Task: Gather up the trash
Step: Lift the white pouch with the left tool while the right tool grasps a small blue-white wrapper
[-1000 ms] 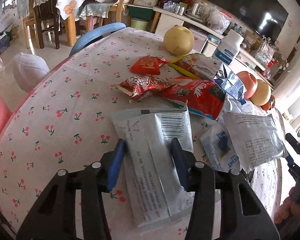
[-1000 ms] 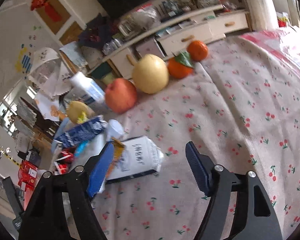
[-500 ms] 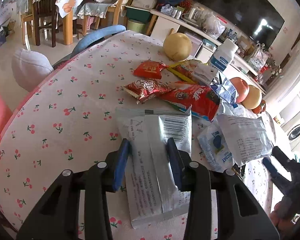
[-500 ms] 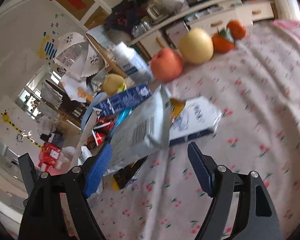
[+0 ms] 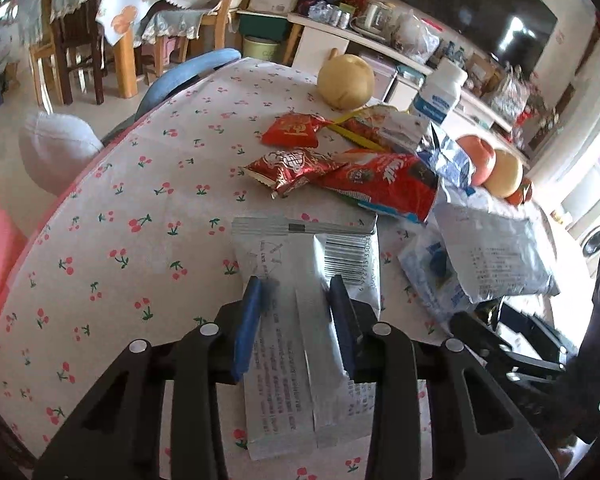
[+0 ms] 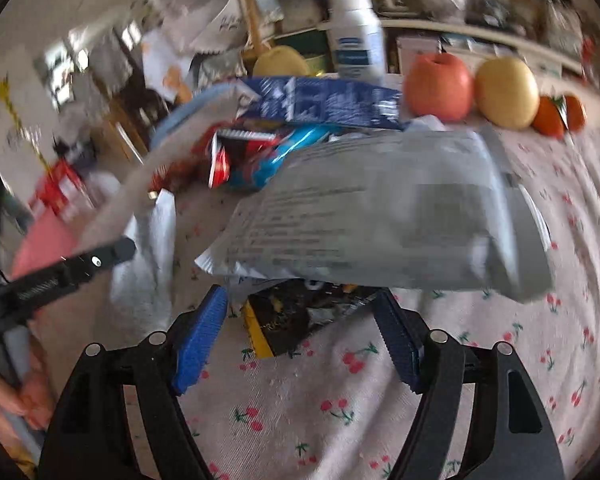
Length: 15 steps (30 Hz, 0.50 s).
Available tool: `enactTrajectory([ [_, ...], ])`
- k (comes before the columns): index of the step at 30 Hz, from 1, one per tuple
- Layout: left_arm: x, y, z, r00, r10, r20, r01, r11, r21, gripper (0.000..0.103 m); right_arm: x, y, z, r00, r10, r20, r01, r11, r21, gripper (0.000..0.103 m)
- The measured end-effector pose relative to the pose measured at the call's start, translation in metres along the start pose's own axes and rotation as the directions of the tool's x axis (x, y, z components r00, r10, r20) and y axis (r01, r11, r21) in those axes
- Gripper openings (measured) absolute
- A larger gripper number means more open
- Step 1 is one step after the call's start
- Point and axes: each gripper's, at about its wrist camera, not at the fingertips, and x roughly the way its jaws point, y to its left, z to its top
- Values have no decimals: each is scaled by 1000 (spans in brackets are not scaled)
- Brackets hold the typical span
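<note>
Between the blue pads of the left gripper (image 5: 296, 320) sits a white wrapper (image 5: 300, 312), pinched tight on the table (image 5: 100, 240). The right gripper (image 6: 300, 332) is wide and holds nothing. Many more wrappers, like the red packet (image 5: 384, 184), still need picking up.

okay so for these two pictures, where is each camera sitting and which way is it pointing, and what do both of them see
Left wrist: on the left gripper, angled down over the cherry-print tablecloth, fingers closed on a flat silver-grey wrapper; the right gripper shows at the right edge.
Right wrist: on the right gripper, open, facing a puffy grey packet; a hand shows.
Shared: white plastic bottle, red apple, yellow pear.
</note>
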Motion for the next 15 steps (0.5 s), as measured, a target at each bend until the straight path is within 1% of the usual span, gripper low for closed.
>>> enactTrajectory([
  [1, 1, -3, -1, 1000, 16, -5, -16, 1000, 20, 43, 2, 5, 0, 1000, -20, 1, 20, 999, -29, 78],
  [2, 1, -3, -1, 1000, 27, -8, -26, 999, 31, 50, 5, 10, 0, 999, -33, -2, 33, 998, -49, 80],
  [3, 3, -5, -2, 999, 42, -17, -41, 998, 47, 53, 7, 13, 1, 999, -46, -4, 46, 997, -67, 80],
  [4, 5, -6, -4, 999, 48, -24, -46, 997, 60, 57, 9, 16, 1, 998, -60, -5, 59, 995, -85, 80],
  [6, 6, -8, -6, 998, 52, -32, -49, 995, 82, 63, 12, 19, 1, 997, -81, -7, 80, 990, -117, 80],
  [8, 8, -13, -10, 997, 64, -37, -59, 992, 115, 73, 16, 22, 2, 996, -90, -5, 88, 986, -139, 80],
  [10, 10, -16, -13, 996, 75, -39, -69, 988, 137, 77, 18, 23, 3, 995, -99, -6, 97, 983, -155, 78],
  [12, 10, -16, -14, 996, 86, -31, -81, 987, 137, 80, 19, 23, 4, 995, -102, -1, 101, 983, -155, 68],
  [13, 11, -15, -14, 996, 89, -29, -84, 987, 138, 81, 21, 24, 6, 995, -103, 2, 102, 983, -155, 65],
  [14, 11, -16, -14, 995, 91, -27, -87, 986, 143, 81, 21, 23, 7, 994, -109, 5, 109, 982, -156, 59],
  [15, 11, -17, -15, 995, 94, -27, -89, 985, 148, 81, 23, 25, 8, 994, -112, 8, 112, 981, -160, 56],
])
